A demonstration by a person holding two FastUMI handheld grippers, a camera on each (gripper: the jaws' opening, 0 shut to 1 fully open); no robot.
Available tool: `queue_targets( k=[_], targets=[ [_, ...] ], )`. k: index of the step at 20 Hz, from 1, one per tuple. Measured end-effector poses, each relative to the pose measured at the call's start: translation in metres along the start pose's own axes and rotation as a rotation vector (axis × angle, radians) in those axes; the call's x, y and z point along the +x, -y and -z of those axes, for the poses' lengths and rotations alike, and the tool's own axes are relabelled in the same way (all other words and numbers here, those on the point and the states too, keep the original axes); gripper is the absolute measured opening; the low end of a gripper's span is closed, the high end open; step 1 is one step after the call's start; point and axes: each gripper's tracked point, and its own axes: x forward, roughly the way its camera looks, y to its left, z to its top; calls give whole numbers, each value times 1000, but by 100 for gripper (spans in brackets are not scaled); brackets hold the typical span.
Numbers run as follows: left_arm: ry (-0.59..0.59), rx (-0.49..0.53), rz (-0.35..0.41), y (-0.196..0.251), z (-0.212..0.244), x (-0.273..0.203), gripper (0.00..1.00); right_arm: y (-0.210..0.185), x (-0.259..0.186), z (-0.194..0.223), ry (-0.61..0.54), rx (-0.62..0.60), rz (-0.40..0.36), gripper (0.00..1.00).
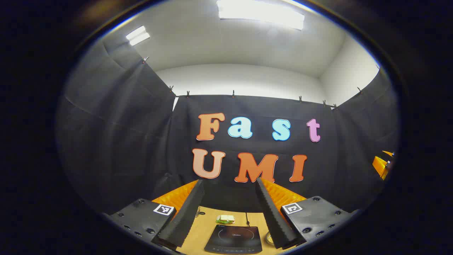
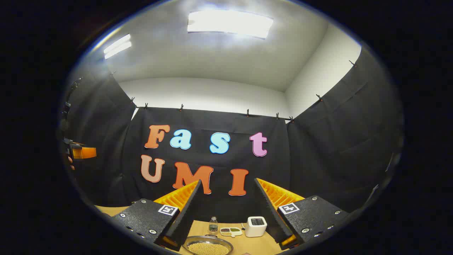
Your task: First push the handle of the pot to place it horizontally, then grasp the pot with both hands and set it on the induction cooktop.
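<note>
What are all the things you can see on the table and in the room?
induction cooktop: one, black, flat on the table between the left claw's fingers.
small packet: one, green and white, behind the cooktop.
pot: one, silvery, full of tan grains, at the bottom of the right gripper view.
small bottle: one, clear with a dark cap, behind the pot.
small tray: one, white with compartments, beside the bottle.
white box: one, white with a dark top, right of the tray.
table: one, light wood.
ceiling lights: two, white, overhead.
left claw: one, open, above the table.
right claw: one, open, above the pot.
</note>
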Motion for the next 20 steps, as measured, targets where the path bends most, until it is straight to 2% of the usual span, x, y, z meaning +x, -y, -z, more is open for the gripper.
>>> queue_targets(
  k=[3,4,5,7,11,12,15,16,20],
  targets=[
    [30,13,-5,-1,-20,-6,98,-1,-2,-5,-23,9,4,85],
    [39,30,-10,-2,-23,-10,92,-5,-3,-8,-28,13,-5,88],
    [48,47,-18,-5,-26,-11,95,-9,-6,-9,-30,11,-14,91],
    [59,49,-15,-3,-28,-15,98,-12,-5,-11,-36,-12,-19,88],
    [65,54,-29,-7,-29,-21,98,-11,-9,-19,-30,-69,11,88],
    [65,53,-26,-5,-28,-22,95,-15,-10,-21,-24,-69,8,88],
    [69,49,-15,-2,-31,-27,98,-20,-12,-28,-1,-69,5,88],
    [75,48,-8,-1,-32,-26,92,-20,-13,-28,2,-66,3,87],
    [86,48,-3,-1,-32,-27,98,-19,-15,-29,3,-29,-1,87]
  ],
)
